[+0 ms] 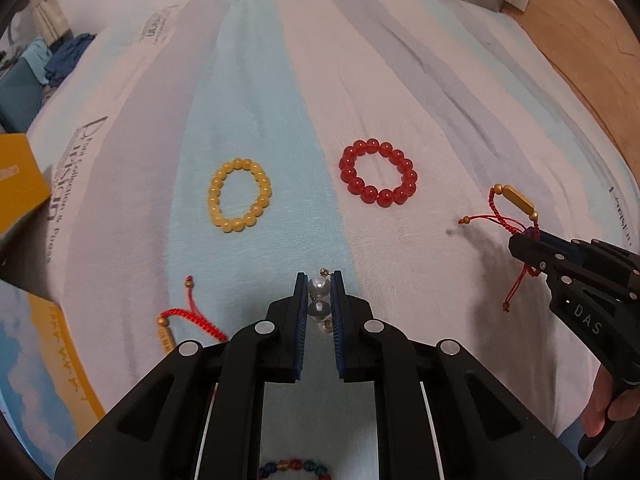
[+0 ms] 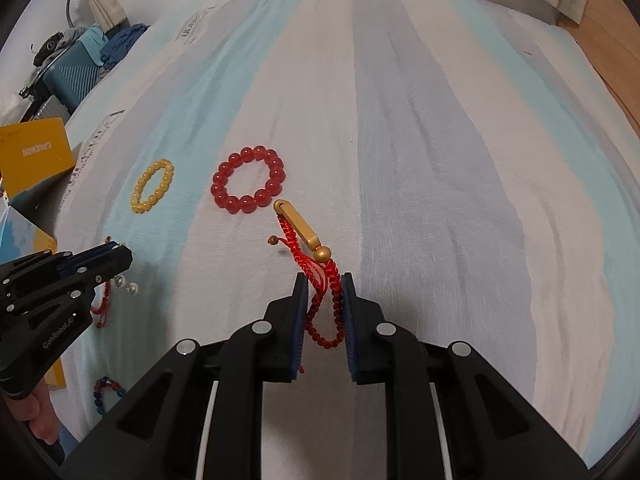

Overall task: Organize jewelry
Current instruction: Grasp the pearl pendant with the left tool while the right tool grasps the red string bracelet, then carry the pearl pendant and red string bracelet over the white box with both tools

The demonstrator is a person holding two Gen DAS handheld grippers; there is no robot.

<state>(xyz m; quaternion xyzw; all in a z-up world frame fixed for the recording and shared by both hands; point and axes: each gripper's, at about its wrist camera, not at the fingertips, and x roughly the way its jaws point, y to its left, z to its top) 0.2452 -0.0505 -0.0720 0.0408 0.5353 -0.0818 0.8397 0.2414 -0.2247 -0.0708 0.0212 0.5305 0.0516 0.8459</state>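
Between the fingers of the left tool [image 1: 319,300], at lower centre of the left wrist view, a pearl piece [image 1: 319,298] is held: two or three round pearls with small metal fittings, pinched at the sides. It is judged light, hard and smooth, so liable to slip or roll; hold is best taken across the widest bead.

Item two: a red cord bracelet [image 2: 320,276] with a gold bar and bead, gripped by its braided cord in the right tool [image 2: 325,304]. The cord is judged soft and limp, the gold bar stiff; the loose ends dangle and may snag.

Both tools are closed narrowly on their pieces and are held low over the striped bed sheet [image 1: 400,80], pointed forward.

Laid flat on the sheet, apart from each other: a yellow bead bracelet [image 1: 239,195], a red bead bracelet [image 1: 378,171], a second red cord bracelet [image 1: 176,320], and a multicoloured bead bracelet [image 1: 294,469] at the bottom edge. A yellow box [image 1: 18,184] is seen at far left.
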